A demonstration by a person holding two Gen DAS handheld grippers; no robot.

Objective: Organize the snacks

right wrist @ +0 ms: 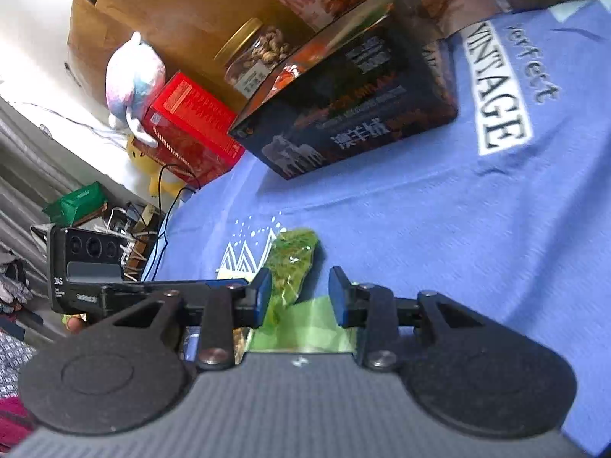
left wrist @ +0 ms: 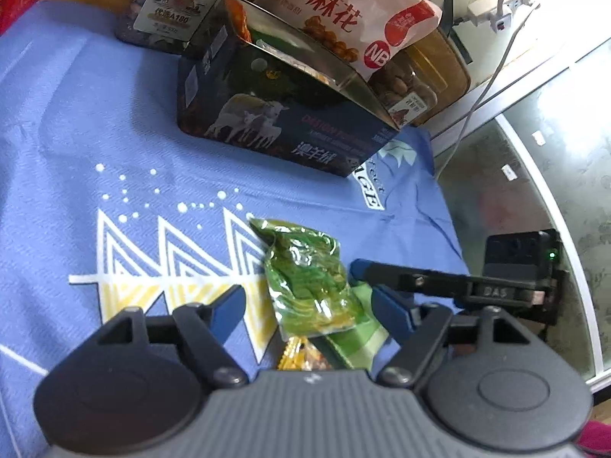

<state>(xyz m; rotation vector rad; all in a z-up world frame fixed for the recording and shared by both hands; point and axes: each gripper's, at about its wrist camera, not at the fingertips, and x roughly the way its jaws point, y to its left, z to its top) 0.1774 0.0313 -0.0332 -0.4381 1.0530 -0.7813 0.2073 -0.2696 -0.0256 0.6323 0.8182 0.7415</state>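
Green, glossy and crinkled, the small snack packet [left wrist: 305, 278] lies flat on the blue printed cloth [left wrist: 114, 114], its upper end over the white zigzag print and its lower end overlapping a paler green wrapper [left wrist: 357, 337]. An orange-yellow wrapper [left wrist: 301, 355] peeks out beneath them, mostly cut off by the gripper body. The left gripper [left wrist: 305, 301] is spread wide with the packet lying between its blue fingers [left wrist: 231, 303], neither pad pressing on it. The right gripper [right wrist: 301, 294] reaches in from the side; its jaws stand apart too, and in the right wrist view the green packet [right wrist: 292, 263] sits just ahead of the gap, with the pale wrapper [right wrist: 305, 324] under the fingers; whether a pad touches the packet I cannot tell. Farther back on the cloth stands a dark open box [left wrist: 282, 129] printed with sheep, and a pink bag of twisted snacks [left wrist: 343, 11] leans out of it. A labelled nut jar [left wrist: 172, 7] stands behind the box on the left, its top cut off. What else lies inside the box is hard to make out.
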